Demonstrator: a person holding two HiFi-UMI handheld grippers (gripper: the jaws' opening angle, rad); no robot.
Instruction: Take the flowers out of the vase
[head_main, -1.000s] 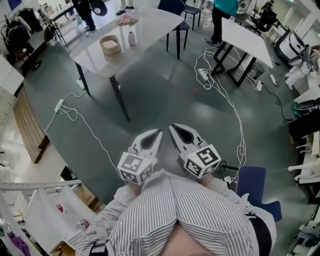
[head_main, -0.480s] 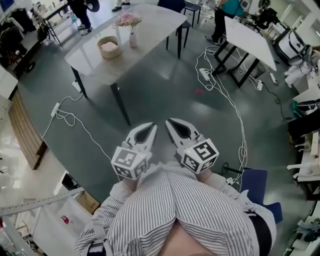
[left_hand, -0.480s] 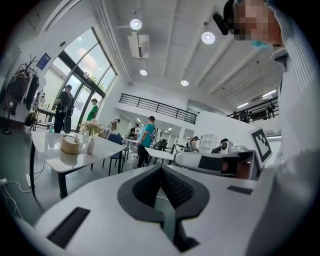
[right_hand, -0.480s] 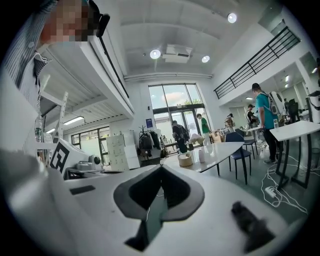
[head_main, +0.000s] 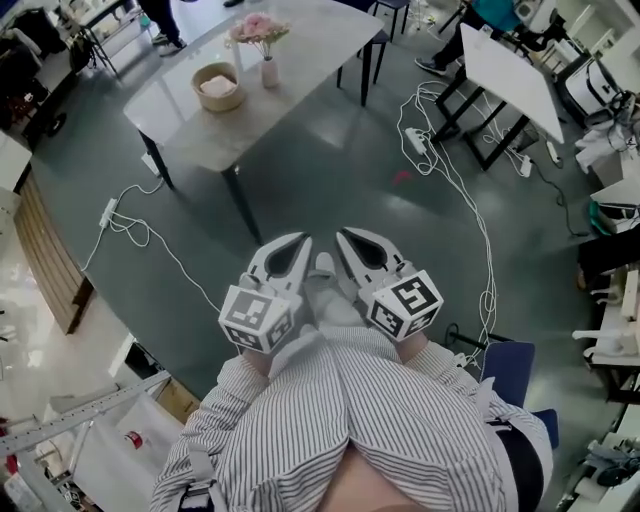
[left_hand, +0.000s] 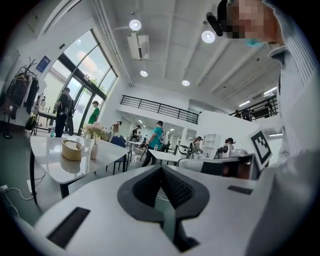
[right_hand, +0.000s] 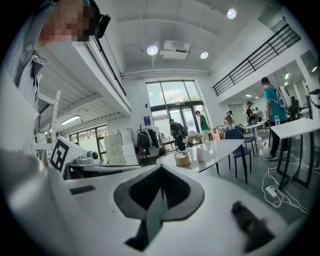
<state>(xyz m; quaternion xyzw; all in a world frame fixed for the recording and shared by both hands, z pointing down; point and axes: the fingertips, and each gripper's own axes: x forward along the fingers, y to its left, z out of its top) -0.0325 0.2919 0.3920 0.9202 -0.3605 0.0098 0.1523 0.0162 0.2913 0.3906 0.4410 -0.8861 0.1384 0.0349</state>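
While cables (head_main: 127, 226) trail nearby, a basket (head_main: 217, 86) flanks the vase (head_main: 269, 72).

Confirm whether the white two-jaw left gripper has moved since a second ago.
Yes: the left gripper advanced toward the grey rectangular table, its tips now level with the foot of the near leg.

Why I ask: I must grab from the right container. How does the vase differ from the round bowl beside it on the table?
The vase is slim and tall; the bowl is wide and low. The vase is pale, the bowl tan. The vase holds pink flowers standing above it; the bowl holds something pale lying inside. Both stand upright, apart, on the grey table.
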